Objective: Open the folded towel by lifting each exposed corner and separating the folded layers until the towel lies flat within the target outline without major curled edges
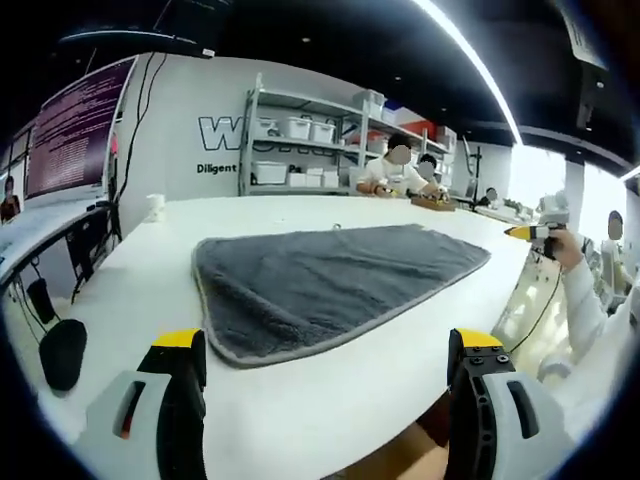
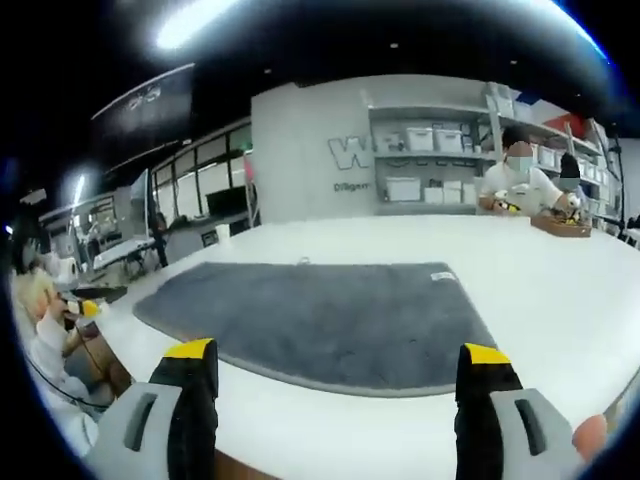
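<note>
I held both tools back from the work, above the near edge of the white table (image 1: 120, 300). My left gripper (image 1: 328, 368) had its yellow-tipped jaws spread wide with nothing between them, and my right gripper (image 2: 340, 378) was spread the same way, also empty. Neither touched the cloth.

The grey towel (image 1: 330, 285) lay on the table's middle, well apart from the far edge where people sat working before the shelves (image 1: 300, 130). In the left gripper view it looked like a lopsided shape with a pale bound hem, its rounded corner nearest my jaws and a diagonal edge running off toward the right side. In the right gripper view a small white tag (image 2: 441, 275) sat at the far right corner. I could not make out any target outline on the table, and I could not tell for certain how many layers remained folded.

My judgement was that the diagonal edge marked a fold not yet opened. The risk from here was pinching both layers at once at the near corner, which would drag the whole towel across the slick table rather than peel the top layer. A shallow bite on the thick pile could also slip and leave the hem curled.
</note>
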A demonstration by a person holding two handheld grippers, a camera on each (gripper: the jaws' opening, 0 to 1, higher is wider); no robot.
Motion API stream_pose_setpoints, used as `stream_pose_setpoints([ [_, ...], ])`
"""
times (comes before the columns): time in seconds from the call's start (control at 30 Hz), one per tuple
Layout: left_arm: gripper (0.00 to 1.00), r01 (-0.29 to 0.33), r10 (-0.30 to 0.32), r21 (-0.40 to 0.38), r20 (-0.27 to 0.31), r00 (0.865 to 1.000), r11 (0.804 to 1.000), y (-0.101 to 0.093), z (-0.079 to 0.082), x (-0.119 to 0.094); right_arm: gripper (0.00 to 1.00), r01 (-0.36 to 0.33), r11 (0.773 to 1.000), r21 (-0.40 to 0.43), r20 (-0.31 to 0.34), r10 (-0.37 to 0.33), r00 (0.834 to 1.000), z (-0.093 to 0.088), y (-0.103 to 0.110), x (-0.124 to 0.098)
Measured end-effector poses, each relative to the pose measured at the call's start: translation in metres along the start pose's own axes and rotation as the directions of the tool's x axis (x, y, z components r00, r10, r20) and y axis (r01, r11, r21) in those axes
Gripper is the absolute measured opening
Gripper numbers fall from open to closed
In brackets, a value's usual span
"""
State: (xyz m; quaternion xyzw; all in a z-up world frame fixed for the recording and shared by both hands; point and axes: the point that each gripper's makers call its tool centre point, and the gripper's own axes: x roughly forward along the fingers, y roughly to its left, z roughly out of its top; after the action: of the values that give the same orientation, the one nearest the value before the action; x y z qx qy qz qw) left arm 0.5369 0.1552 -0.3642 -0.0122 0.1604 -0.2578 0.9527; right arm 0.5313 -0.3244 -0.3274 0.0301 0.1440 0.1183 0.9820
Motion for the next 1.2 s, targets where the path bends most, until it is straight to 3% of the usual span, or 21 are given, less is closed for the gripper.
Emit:
stream_pose_setpoints([
  [0.3,1.0,0.037,-0.037,0.02,-0.013,0.999,0.999,-0.016,0.0,0.01,0.99,0.012,0.999,0.032,0.025,-0.013,1.0,0.008,0.0,-0.011],
  [0.73,1.0,-0.019,0.019,0.012,-0.034,0.999,1.0,-0.013,-0.009,-0.003,0.99,0.073,0.997,0.022,-0.128,-0.07,0.989,-0.027,-0.03,-0.025],
  [1.2,1.0,-0.02,0.021,0.017,-0.022,1.0,1.0,-0.019,0.001,-0.001,0.99,0.086,0.995,0.045,-0.113,-0.08,0.99,-0.026,-0.037,-0.037],
])
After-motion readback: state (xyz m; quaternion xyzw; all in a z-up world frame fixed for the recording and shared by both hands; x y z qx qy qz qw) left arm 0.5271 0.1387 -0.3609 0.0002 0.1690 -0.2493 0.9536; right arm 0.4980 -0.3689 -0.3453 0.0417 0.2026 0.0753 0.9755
